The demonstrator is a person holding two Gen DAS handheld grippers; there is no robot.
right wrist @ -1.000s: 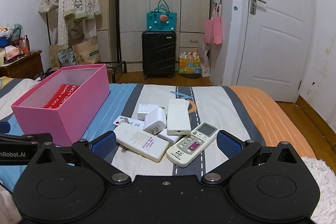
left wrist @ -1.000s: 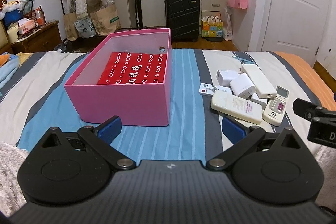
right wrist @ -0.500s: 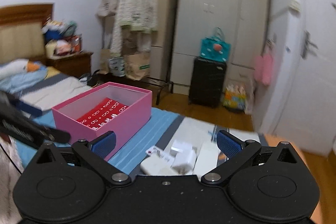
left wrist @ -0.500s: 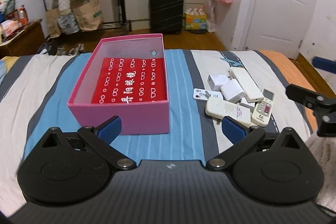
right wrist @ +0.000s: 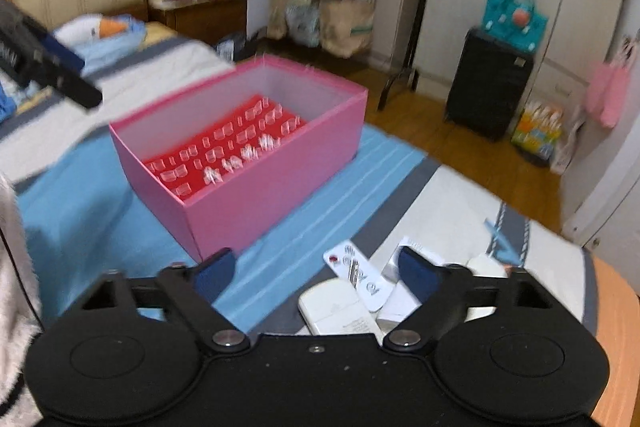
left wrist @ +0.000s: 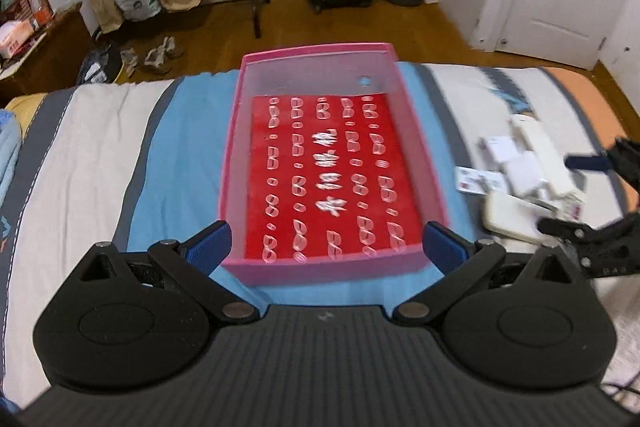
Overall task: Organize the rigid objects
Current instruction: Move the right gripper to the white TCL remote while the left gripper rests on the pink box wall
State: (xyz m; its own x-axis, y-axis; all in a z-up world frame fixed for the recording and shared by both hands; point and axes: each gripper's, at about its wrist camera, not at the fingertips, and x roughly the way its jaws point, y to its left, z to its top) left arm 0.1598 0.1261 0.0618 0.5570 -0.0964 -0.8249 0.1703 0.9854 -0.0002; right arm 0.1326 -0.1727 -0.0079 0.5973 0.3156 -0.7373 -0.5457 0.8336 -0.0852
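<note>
Pink cardboard box (left wrist: 332,267), open-topped with a red printed sheet on its floor, sits on the blue stripe of the striped bedspread (left wrist: 100,163); nothing loose lies in it. The rigid things to be sorted form a cluster on the grey-and-cream part of the bed, to the right of the box: a flat white slim remote with a red button (right wrist: 358,277), a cream rounded remote (right wrist: 338,311) whose near end runs under the gripper body, several white charger blocks (left wrist: 520,171), and a long white bar-shaped remote (left wrist: 540,147).

The right gripper (right wrist: 316,269) hangs just above the near end of this cluster. Its blue-padded jaws are closing but stand apart, and the 2 remotes lie in the gap below them; the pads press on nothing. The slim remote's long axis runs from far-left to near-right, slanted across the line between the pads rather than square to it, so I judge a small roll of the wrist would be needed to catch its narrow sides. Motion blur leaves the exact height over it unclear.

The left gripper (left wrist: 326,247) has its jaws wide apart and empty, hovering over the near wall of the box, well away from the cluster. The right hand is plainly the nearer one for the pick. The box lies to the far left of the cluster, so a carry would go that way.
</note>
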